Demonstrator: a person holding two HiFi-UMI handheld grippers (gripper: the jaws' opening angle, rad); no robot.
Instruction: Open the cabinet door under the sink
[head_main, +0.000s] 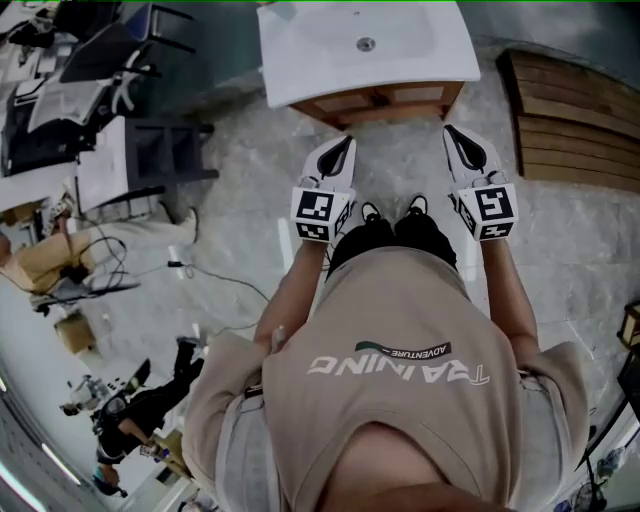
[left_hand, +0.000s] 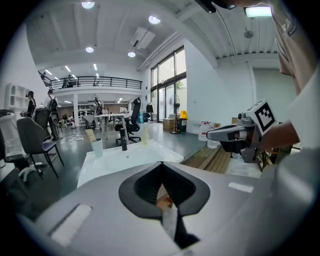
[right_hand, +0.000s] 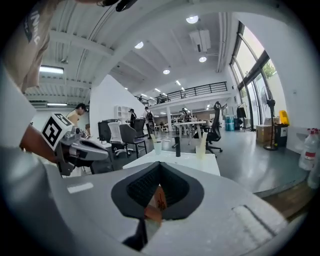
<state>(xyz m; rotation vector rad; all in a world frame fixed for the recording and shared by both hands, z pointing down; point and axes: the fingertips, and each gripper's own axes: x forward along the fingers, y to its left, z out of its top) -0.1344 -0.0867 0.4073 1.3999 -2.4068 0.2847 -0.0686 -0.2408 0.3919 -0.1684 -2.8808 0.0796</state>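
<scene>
A white sink top (head_main: 365, 45) stands on a wooden cabinet (head_main: 380, 100) straight ahead of me; its doors look closed. Both grippers hang in the air in front of the cabinet and do not touch it. My left gripper (head_main: 345, 143) points at the cabinet's left half, its jaws meeting at the tip (left_hand: 161, 164) with nothing between them. My right gripper (head_main: 452, 132) points at the right half, its jaws likewise together and empty (right_hand: 160, 163). A black tap (left_hand: 123, 139) and a cup (left_hand: 97, 147) stand on the sink top. Brown cabinet wood (right_hand: 157, 200) shows through the jaw gap.
A slatted wooden platform (head_main: 580, 120) lies on the floor to the cabinet's right. Desks and office chairs (head_main: 110, 100) stand at the left, with cables (head_main: 200, 270) across the floor. A person (head_main: 130, 420) sits at the lower left. Spray bottles (right_hand: 310, 150) stand far right.
</scene>
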